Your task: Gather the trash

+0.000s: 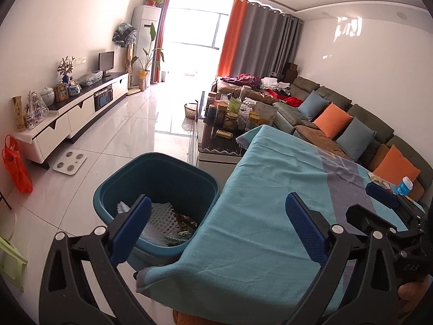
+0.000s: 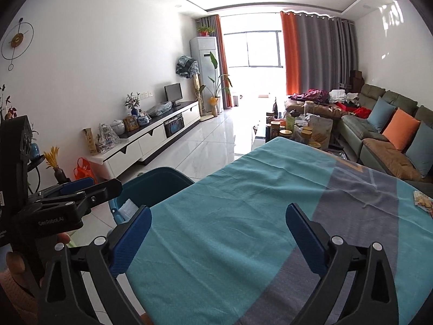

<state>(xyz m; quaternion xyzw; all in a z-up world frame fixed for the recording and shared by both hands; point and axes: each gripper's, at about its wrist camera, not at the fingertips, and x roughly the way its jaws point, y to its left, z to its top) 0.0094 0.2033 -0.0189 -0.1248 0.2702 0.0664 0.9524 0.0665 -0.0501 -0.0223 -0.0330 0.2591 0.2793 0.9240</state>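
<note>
A dark blue trash bin [image 1: 151, 170] stands on the floor at the left side of a table covered with a teal and grey cloth [image 1: 270, 203]. White foam netting [image 1: 159, 216] and other scraps lie in the bin. My left gripper [image 1: 216, 216] is open and empty, over the table's left edge beside the bin. My right gripper [image 2: 217, 223] is open and empty above the cloth [image 2: 243, 203]. A snack wrapper [image 2: 422, 201] lies at the cloth's right edge. In the left wrist view the wrapper [image 1: 379, 180] lies next to a small blue-and-white cup [image 1: 405, 186]. The bin's rim [image 2: 162, 176] shows in the right view.
A coffee table [image 1: 216, 146] crowded with jars stands beyond the cloth-covered table. A sofa with orange and blue cushions [image 1: 351, 124] runs along the right. A white TV cabinet [image 1: 67, 116] lines the left wall, with an orange bag [image 1: 15, 162] and a scale [image 1: 69, 162] on the tiled floor.
</note>
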